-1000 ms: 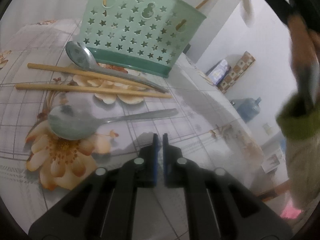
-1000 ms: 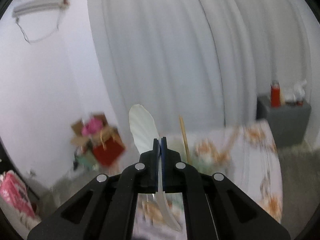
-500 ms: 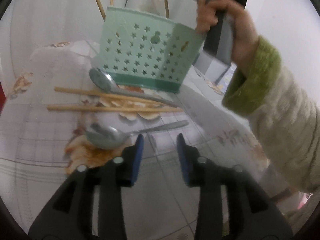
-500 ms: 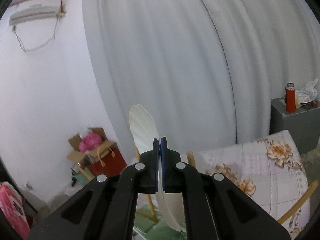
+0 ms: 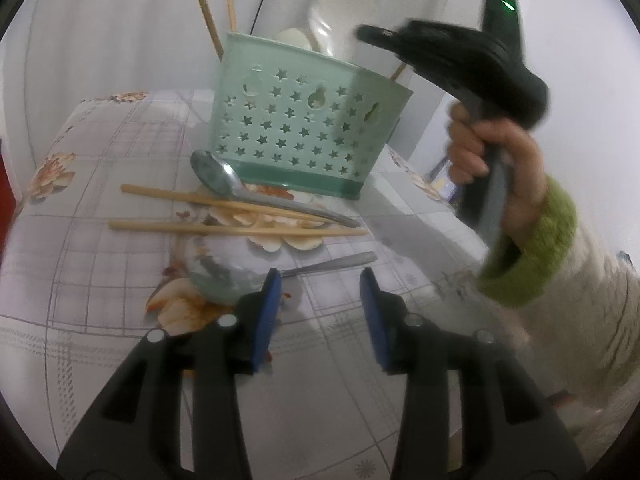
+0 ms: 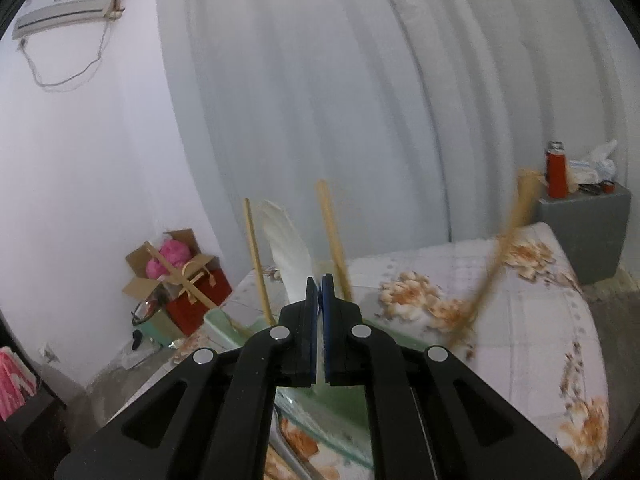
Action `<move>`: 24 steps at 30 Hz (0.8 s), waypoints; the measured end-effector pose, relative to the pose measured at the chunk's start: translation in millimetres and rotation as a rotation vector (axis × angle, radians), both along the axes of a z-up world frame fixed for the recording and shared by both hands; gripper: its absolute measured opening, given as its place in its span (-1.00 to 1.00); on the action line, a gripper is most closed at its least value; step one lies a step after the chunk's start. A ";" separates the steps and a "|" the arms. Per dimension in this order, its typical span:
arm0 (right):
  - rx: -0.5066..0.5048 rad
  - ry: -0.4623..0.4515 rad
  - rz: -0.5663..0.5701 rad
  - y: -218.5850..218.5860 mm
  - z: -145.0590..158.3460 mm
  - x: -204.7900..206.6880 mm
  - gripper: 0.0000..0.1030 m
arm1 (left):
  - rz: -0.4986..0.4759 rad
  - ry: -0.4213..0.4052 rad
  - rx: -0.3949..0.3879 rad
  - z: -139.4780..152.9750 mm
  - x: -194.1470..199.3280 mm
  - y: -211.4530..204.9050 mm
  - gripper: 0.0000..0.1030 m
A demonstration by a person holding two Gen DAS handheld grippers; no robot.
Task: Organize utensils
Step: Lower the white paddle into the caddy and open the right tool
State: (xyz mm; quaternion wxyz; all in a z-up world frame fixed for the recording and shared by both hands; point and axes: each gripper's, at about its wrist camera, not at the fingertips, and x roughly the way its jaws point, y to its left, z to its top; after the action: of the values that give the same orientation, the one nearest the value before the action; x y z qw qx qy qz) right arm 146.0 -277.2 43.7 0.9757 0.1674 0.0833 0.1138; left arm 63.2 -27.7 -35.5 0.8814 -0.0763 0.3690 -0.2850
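Left gripper (image 5: 320, 312): jaws have just been opening, spread with nothing between them, above the tablecloth (image 5: 100, 240).
Right gripper (image 6: 318, 320): pressed together, pinching a white spoon (image 6: 288, 252) over the green holder (image 5: 308, 120).
Just ahead of left gripper: a metal spoon (image 5: 224, 276).
Beyond: two chopsticks (image 5: 240, 230), second metal spoon (image 5: 224, 180), then the holder.
Right: person's hand (image 5: 500, 168), green cuff (image 5: 536, 256).

The left fingers (image 5: 267, 312) partly hide the nearest spoon's bowl (image 5: 212, 276).
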 end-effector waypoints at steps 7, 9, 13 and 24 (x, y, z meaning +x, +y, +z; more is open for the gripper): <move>0.047 0.056 -0.042 -4.3 -28.7 -39.6 -0.90 | 0.033 0.010 -0.003 -1.0 -0.1 6.9 -0.20; 0.022 0.066 -0.060 0.8 -35.3 -54.9 -0.90 | 0.041 0.012 0.003 -0.9 0.5 9.0 -0.20; 0.030 0.090 -0.097 -3.7 -46.2 -85.2 -0.90 | 0.057 0.006 0.009 1.8 0.9 14.2 -0.18; 0.150 0.255 -0.087 1.5 -98.5 -117.1 -0.41 | 0.084 -0.010 0.045 7.3 -5.2 28.6 -0.17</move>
State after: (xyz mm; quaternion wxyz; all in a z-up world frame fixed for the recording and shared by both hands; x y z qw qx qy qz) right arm 28.8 -275.7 -54.8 0.9461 0.2564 0.1902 0.0551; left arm 58.0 0.9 -28.2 0.8959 -0.0707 0.3674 -0.2397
